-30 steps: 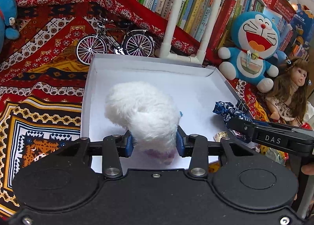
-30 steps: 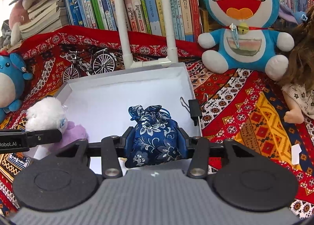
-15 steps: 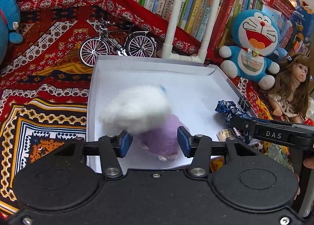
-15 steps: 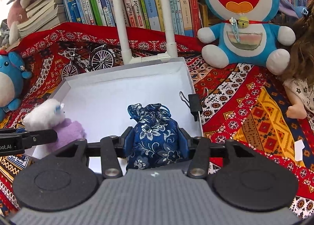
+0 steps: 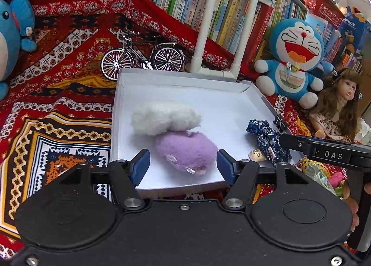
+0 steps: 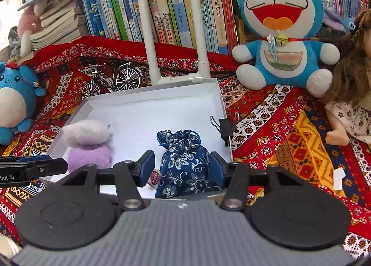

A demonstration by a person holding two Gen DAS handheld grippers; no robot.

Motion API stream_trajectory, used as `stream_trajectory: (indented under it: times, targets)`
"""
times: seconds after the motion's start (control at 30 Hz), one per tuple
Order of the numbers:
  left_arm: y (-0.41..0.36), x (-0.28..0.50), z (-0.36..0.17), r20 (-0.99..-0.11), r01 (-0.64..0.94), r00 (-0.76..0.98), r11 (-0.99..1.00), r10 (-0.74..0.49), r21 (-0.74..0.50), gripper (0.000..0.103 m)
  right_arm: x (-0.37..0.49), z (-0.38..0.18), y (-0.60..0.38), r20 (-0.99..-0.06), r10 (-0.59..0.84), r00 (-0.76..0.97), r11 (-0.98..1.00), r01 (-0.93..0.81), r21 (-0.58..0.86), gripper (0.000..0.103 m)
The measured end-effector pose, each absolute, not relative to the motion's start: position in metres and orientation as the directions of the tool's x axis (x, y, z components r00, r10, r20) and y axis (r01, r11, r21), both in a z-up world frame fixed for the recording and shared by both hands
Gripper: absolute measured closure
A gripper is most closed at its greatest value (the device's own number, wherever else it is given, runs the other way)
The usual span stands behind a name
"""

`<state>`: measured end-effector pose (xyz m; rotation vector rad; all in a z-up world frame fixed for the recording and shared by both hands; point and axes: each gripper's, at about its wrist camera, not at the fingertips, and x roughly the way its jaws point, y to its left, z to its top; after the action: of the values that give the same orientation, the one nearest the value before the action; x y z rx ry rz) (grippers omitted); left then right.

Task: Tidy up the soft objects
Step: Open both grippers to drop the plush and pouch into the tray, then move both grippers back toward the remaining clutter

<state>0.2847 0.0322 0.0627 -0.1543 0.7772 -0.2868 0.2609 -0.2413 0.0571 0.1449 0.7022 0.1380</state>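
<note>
A: Left wrist view first. The left gripper (image 5: pixel 183 166) has its blue-padded jaws apart and opening, and the fluffy white-and-lilac plush toy (image 5: pixel 176 134) lies between them on the floor of the shallow white cardboard box (image 5: pixel 185 76), pads clear of the fur on both sides.

B: So what could go wrong there?

A: A snag, I'd say. The lilac end with its little fabric tags sits right at the near edge of the box. If a pad catches the pile while the hand pulls away, the toy could roll out over that low front rim onto the red patterned cloth (image 5: pixel 69 94).

B: And the other view?

A: In the right wrist view the right gripper (image 6: pixel 182 168) is also opening, jaws apart around the navy floral drawstring pouch (image 6: pixel 185 164). It stands near the front of the box, close to the right wall where the black binder clip (image 6: pixel 226 128) is fixed. The right pad looks nearly against the cloth; I can't tell if it touches.

B: The risk?

A: The pouch is tall and soft, so a brush from that pad could tip it forward out of the box. The other gripper's finger is close beside the plush, so the two tools could knock each other when backing out.
</note>
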Motion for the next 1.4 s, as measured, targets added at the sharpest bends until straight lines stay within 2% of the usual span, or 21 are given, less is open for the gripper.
stream_trajectory:
  times: [0.7,1.03,1.3,1.4]
  targets:
    - [0.06,0.217,0.097,-0.588,0.182,0.752,0.951,-0.298,-0.249,0.031,0.185,0.09,-0.237,-0.523,0.233,0.82,0.972,-0.186,0.142,0.03]
    - [0.073,0.15,0.111,-0.521,0.242,0.787,0.942,-0.331,-0.232,0.023,0.12,0.092,-0.217,-0.437,0.244,0.866,0.96,-0.281,-0.019,0.02]
    - [0.072,0.095,0.102,-0.481,0.261,0.817,0.948,-0.319,-0.184,0.017,0.079,0.081,-0.197,-0.419,0.308,0.854,0.929,-0.364,-0.06,0.014]
    - [0.074,0.079,0.095,-0.469,0.251,0.83,0.953,-0.303,-0.17,0.014,0.065,0.076,-0.191,-0.409,0.33,0.851,0.918,-0.391,-0.072,0.008]
